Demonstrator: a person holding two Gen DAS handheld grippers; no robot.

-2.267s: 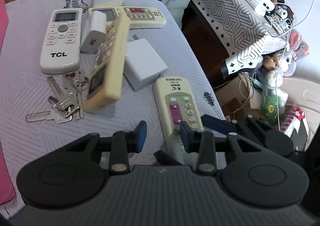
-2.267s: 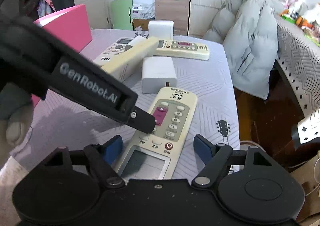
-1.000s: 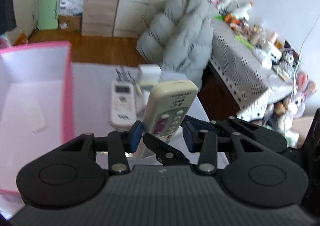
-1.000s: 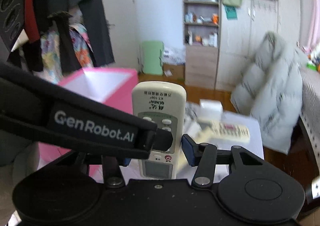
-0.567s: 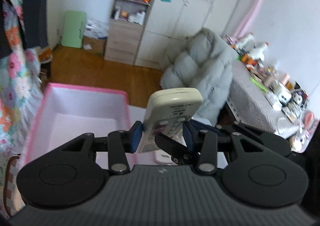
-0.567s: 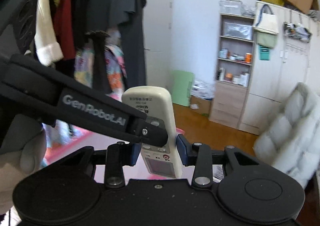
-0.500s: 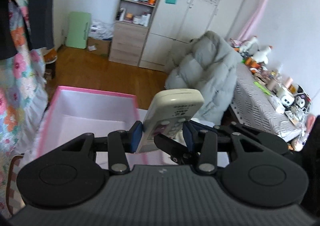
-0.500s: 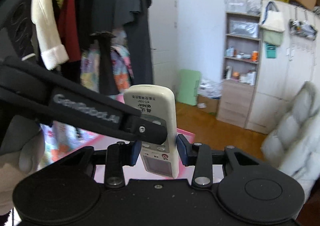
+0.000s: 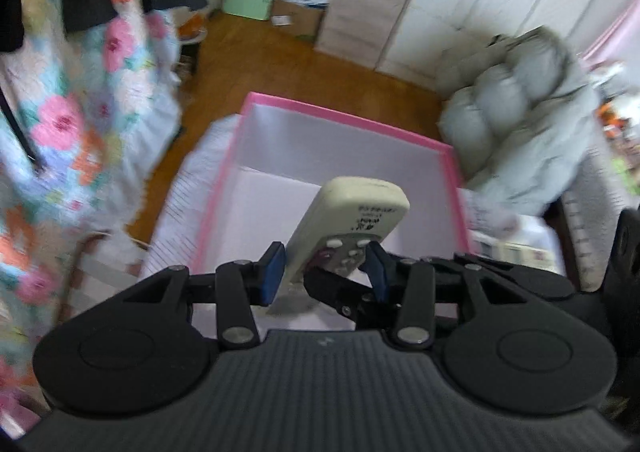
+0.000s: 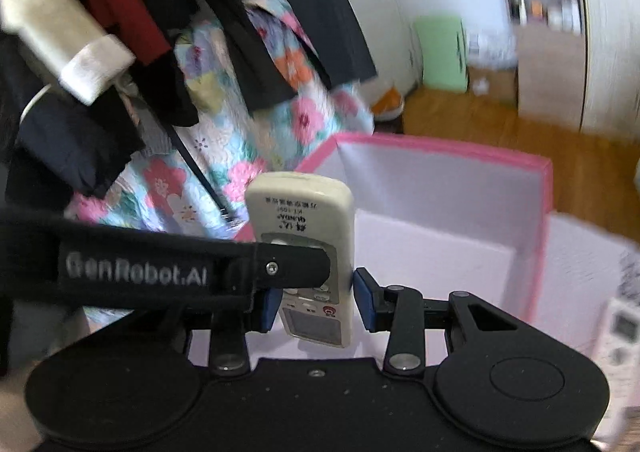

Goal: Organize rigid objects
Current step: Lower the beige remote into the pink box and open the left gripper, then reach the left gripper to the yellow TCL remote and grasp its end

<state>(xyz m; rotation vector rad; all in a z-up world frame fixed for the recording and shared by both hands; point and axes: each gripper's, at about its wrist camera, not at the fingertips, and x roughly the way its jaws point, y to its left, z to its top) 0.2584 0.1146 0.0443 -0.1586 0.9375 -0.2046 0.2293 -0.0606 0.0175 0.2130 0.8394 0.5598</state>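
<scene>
Cream remote control held up at frame centre in the left wrist view, tilted, top end leaning toward the upper right, over the open pink box. Left gripper narrowed around the remote's lower half, blue fingers at both edges: left pad just beside the remote's edge, contact not certain through the blur, right pad touching by the buttons. A black fingertip of the other tool crossing the button face from the lower right.

Same remote near upright at centre of the right wrist view, printed label upside down at its top, small screen at the bottom. Right gripper closed onto its lower end, blue fingers pressed against the right edge, the left pad partly hidden. Long black finger of the left tool, lettered "GenRobot.AI", reaching in from the left edge and lying across the remote's face.

Pink box behind and below the remote, pale inside, nothing visible on its floor. Hanging clothes at upper left, grey puffer jacket at right, second remote at far right edge, blurred.
</scene>
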